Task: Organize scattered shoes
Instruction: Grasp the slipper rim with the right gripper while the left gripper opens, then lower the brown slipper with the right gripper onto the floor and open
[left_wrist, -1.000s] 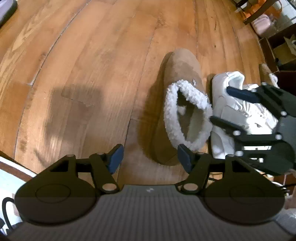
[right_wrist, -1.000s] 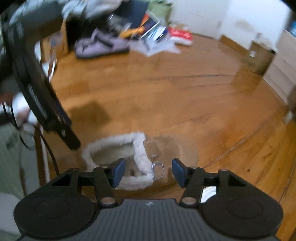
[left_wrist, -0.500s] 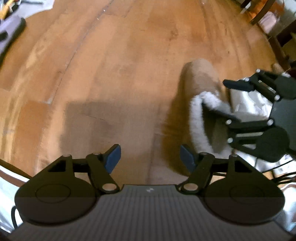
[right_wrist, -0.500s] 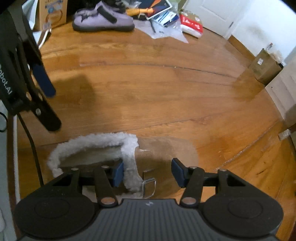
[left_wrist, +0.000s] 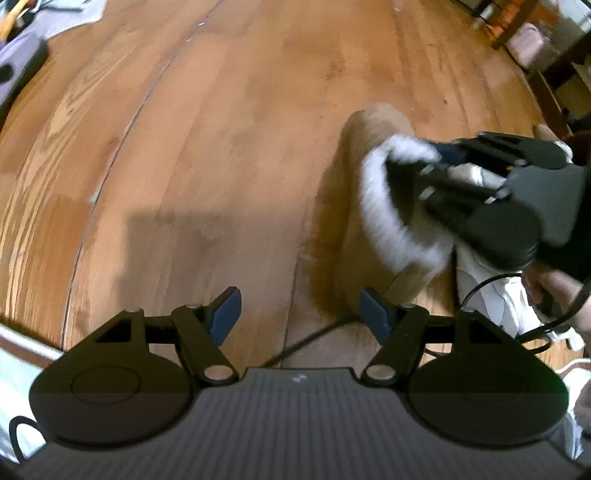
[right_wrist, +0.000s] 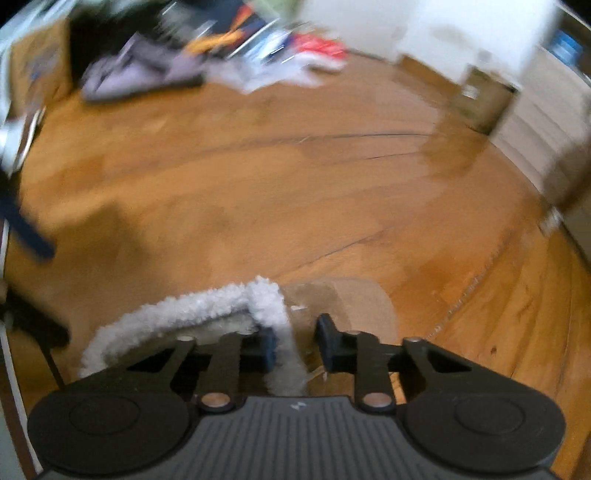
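Left wrist view: the left tool (left_wrist: 299, 314) stands wide above the wooden floor (left_wrist: 221, 147), its blue pads apart with nothing but bare boards and a dark cable (left_wrist: 314, 336) between them. Ahead and to the right lies a tan slipper (left_wrist: 373, 129) with a white fleece lining, its toe pointing away toward the far side of the floor. The right tool (left_wrist: 417, 162) reaches in from the right edge and grips the fleece collar (left_wrist: 380, 214) at the front of the slipper's opening. Just beside the slipper, on its right and largely hidden under that tool, is a white sneaker (left_wrist: 491, 295). A hand (left_wrist: 554, 291) shows at the right edge. At the far left edge of the floor lies a grey-purple shoe (left_wrist: 18, 62), blurred.

Right wrist view: the right tool (right_wrist: 295, 343) is narrow, closed on the fleece collar (right_wrist: 280, 332), one pad inside the slipper's opening and the other outside against the tan upper (right_wrist: 351, 302). The slipper rests near the bottom of the picture on the floor (right_wrist: 258, 184). The picture is blurred. Along the far edge of the floor lie a grey-purple shoe (right_wrist: 136, 74) and scattered clutter; a cardboard box (right_wrist: 480, 96) stands at the far right.
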